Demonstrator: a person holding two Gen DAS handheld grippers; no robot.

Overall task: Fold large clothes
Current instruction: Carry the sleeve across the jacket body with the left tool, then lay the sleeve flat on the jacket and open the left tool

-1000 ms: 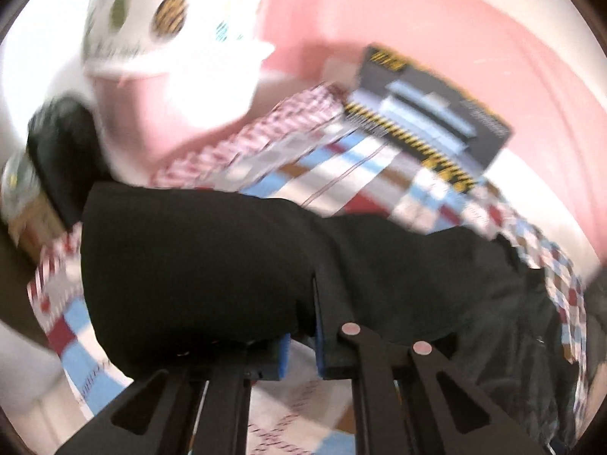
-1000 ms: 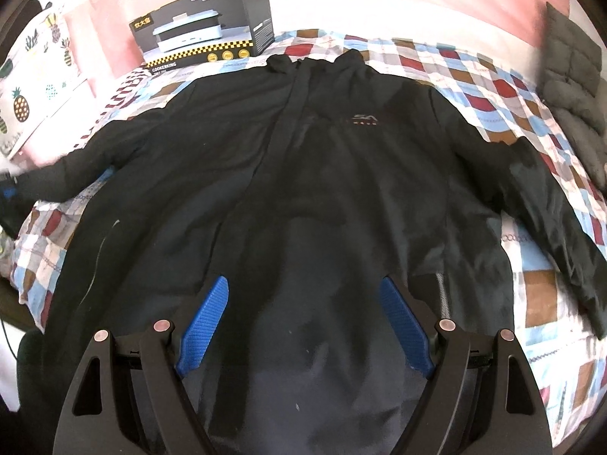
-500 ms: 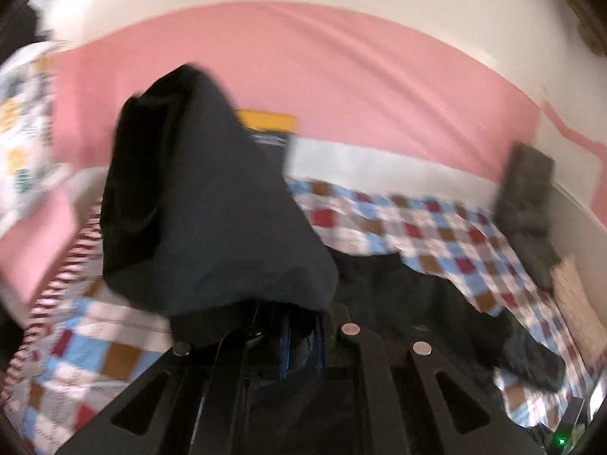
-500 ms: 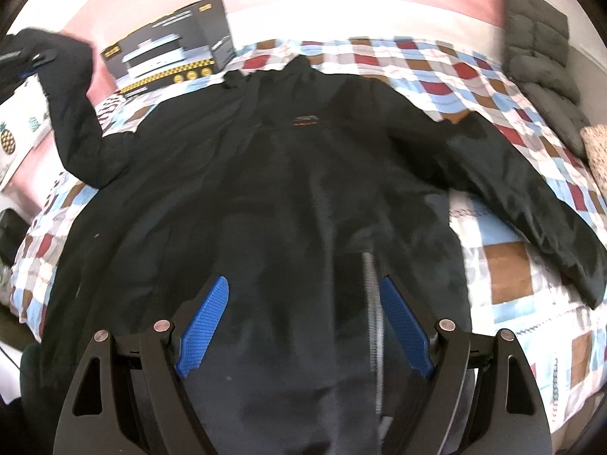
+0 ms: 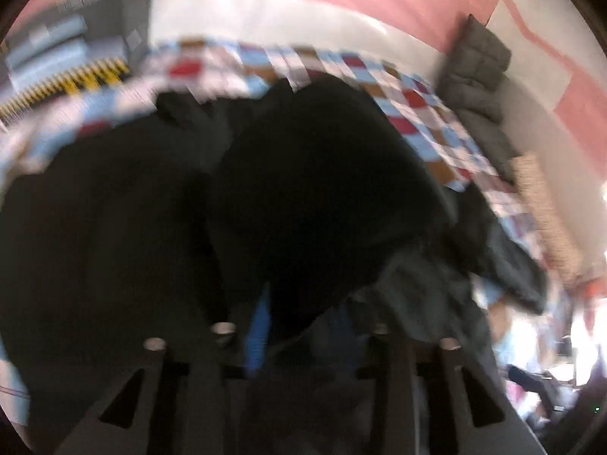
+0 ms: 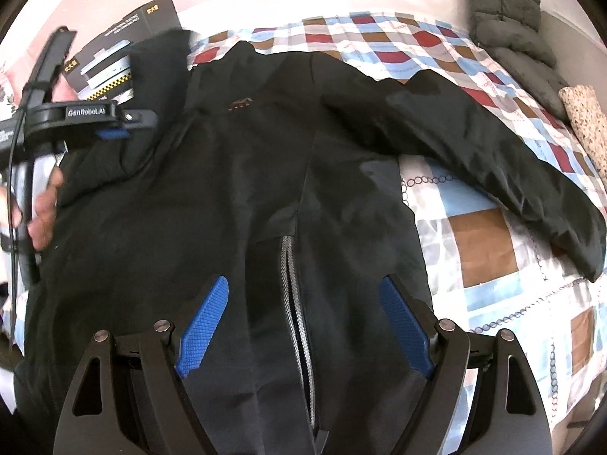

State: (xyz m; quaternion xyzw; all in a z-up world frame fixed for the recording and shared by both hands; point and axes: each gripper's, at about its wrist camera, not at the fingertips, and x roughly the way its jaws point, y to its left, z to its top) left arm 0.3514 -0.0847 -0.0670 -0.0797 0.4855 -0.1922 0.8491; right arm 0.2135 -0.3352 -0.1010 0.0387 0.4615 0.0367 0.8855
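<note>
I see the black zip-front jacket (image 6: 242, 197) spread on the checked quilt bed (image 6: 481, 242). My left gripper (image 5: 299, 322) pinches its sleeve (image 5: 315, 197); my right gripper (image 6: 303, 326) hovers wide open, empty.

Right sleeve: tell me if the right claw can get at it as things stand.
Probably yes. The right claw hovers open over the jacket's zipper, holding nothing. The right sleeve lies flat on the quilt, uncovered, off to that claw's right. The left claw is busy at the opposite side.
</note>
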